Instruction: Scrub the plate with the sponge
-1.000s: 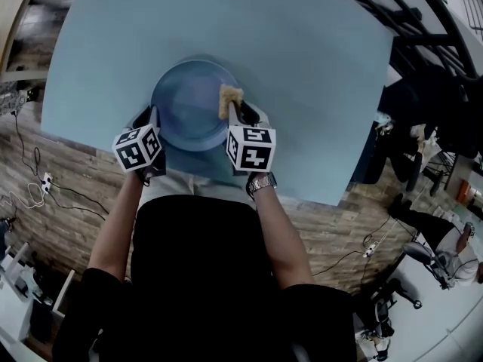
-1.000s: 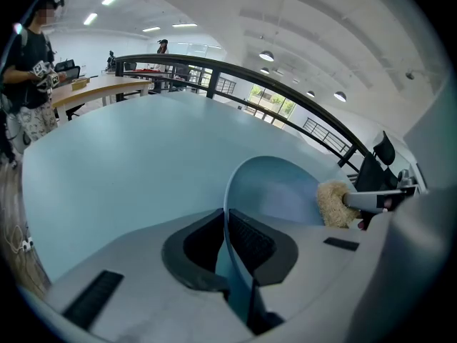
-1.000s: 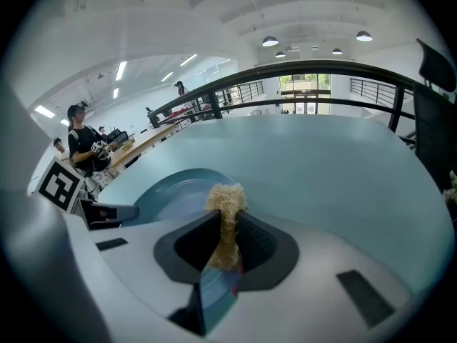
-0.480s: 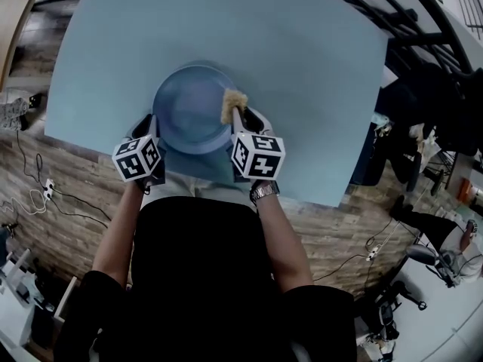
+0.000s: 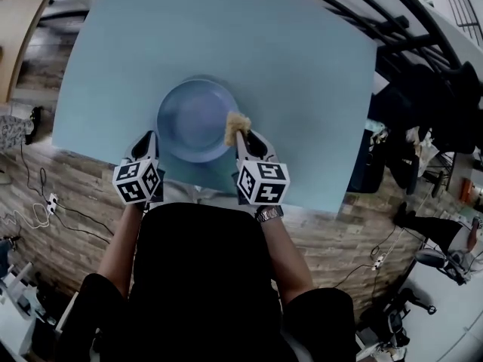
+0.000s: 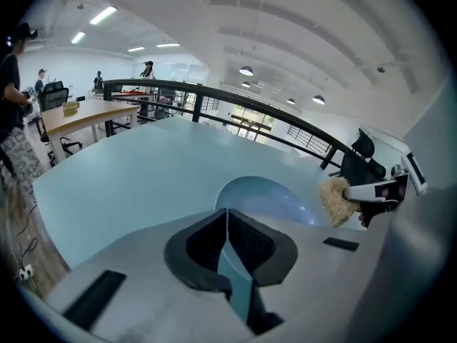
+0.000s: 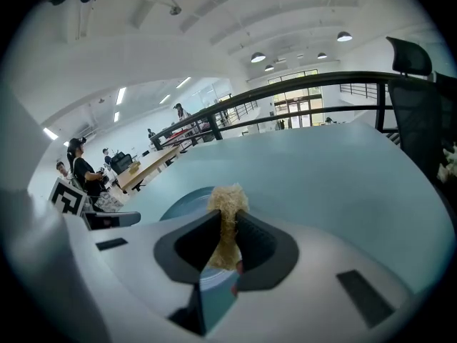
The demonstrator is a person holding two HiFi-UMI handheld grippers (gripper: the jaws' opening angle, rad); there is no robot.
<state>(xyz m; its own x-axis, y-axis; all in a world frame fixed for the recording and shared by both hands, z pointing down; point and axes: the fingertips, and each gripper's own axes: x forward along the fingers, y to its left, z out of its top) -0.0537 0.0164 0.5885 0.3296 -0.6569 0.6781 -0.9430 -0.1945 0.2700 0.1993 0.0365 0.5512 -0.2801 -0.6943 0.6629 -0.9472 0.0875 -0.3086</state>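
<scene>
A round blue plate [image 5: 193, 118] lies on the light blue table [image 5: 302, 66], near its front edge. My right gripper [image 5: 240, 134] is shut on a tan fibrous sponge [image 5: 237, 124], which sits at the plate's near right rim. In the right gripper view the sponge [image 7: 227, 200] sticks up between the pads, with the plate [image 7: 180, 203] behind it. My left gripper [image 5: 150, 137] is just off the plate's near left rim. Its jaws [image 6: 227, 216] are shut with nothing between them. Past them I see the plate [image 6: 260, 195] and the sponge [image 6: 333, 200].
The table's front edge [image 5: 317, 202] runs just below both grippers. A dark railing [image 5: 392, 29] lines the far right side. Office chairs and dark gear [image 5: 445, 104] stand to the right. Cables [image 5: 34, 198] lie on the brick-patterned floor at left. A wooden desk [image 6: 86, 113] and people stand far off.
The sponge has slid from the plate's far right rim down to its near right rim. Both grippers have drawn back toward me, the left one slightly off the plate's edge.
</scene>
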